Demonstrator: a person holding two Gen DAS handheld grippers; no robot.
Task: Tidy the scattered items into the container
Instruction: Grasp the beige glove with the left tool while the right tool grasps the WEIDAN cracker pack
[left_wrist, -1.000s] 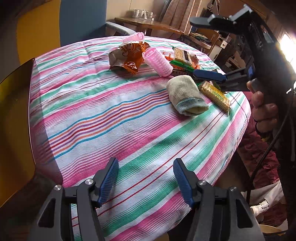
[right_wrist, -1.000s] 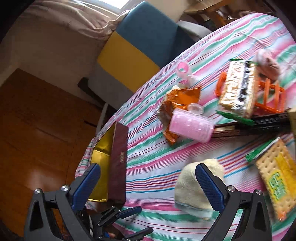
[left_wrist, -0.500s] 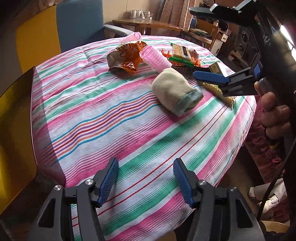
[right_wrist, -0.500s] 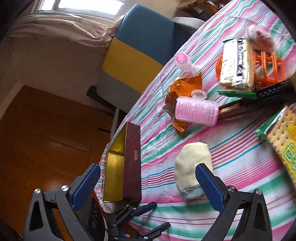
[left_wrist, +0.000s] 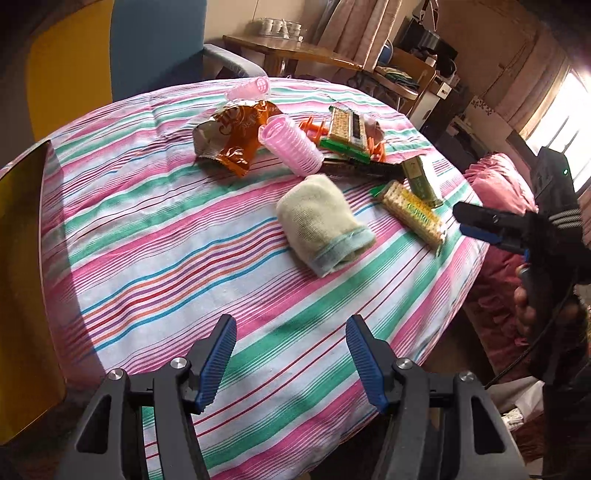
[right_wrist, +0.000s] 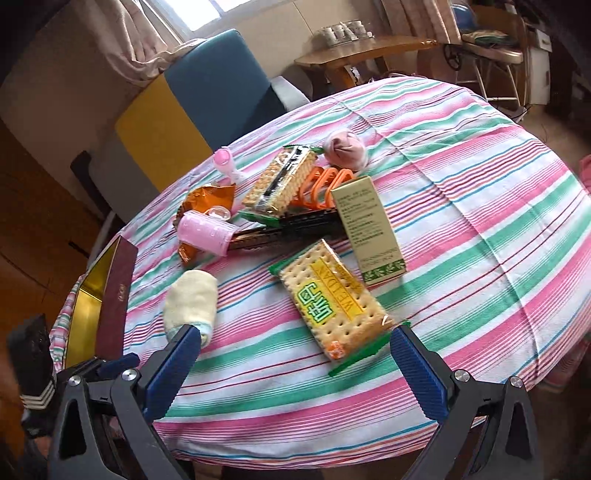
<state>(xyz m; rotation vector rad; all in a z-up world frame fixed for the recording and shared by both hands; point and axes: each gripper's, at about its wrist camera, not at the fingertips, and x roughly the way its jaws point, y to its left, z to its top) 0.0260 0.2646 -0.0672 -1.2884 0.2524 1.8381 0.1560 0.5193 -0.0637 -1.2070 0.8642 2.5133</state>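
Sitting at table edge: gold box, inside hidden | L + R fingers wide, nothing held

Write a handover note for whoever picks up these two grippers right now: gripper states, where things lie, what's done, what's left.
Left gripper: open, empty, over the near table edge.
Right gripper: open, empty, just short of the cracker pack.
Box: at the table's edge, no items visible inside.
On the tablecloth: sock, pink roller, snack bag, green carton, second cracker pack, orange clips.
Done: nothing.
Left: everything.
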